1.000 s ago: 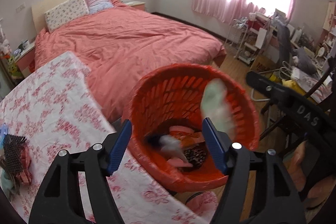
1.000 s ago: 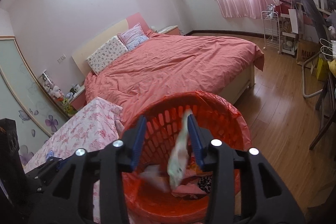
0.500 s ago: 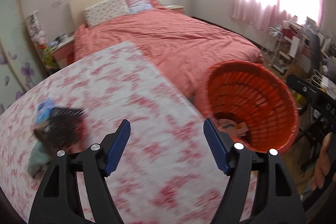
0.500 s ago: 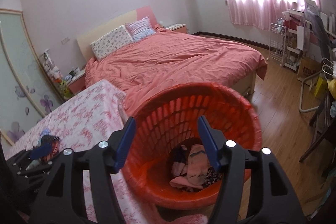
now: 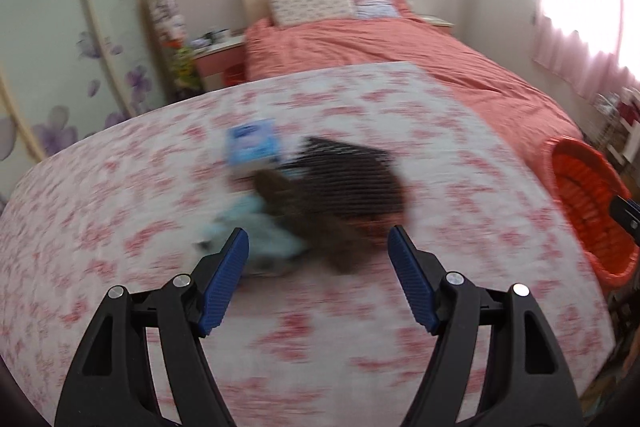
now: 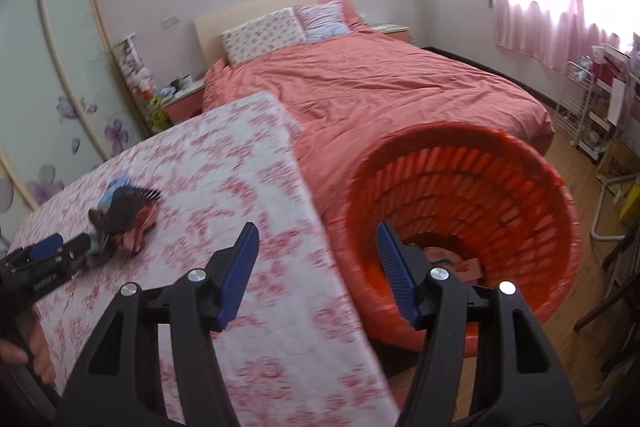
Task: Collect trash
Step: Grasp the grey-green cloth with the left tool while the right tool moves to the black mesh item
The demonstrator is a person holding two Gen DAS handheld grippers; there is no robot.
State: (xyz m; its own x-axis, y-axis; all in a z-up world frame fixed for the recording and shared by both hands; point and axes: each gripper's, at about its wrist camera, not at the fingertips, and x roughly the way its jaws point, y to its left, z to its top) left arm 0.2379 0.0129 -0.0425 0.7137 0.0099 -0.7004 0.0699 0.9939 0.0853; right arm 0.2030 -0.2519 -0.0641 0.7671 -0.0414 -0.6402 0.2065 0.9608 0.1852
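A blurred pile of trash [image 5: 316, 195] lies on the floral tablecloth [image 5: 120, 227]: a dark striped wrapper, a brown piece, a pale blue crumpled piece and a blue-white packet [image 5: 252, 147]. My left gripper [image 5: 318, 251] is open and empty just in front of the pile. The pile shows in the right wrist view [image 6: 124, 215] with the left gripper [image 6: 60, 247] next to it. My right gripper [image 6: 316, 247] is open and empty over the table edge beside the orange basket [image 6: 552, 227], which holds trash at its bottom.
A bed with a salmon cover [image 6: 380, 87] lies behind the table and basket. The basket also shows at the right edge of the left wrist view [image 5: 588, 203]. A wire rack [image 6: 580, 111] and wooden floor are at the right. Wardrobe doors [image 6: 52, 87] stand at the left.
My left gripper swung left from the basket to the pile on the table. My right gripper let the pale piece fall into the basket, opened and drifted left over the table edge.
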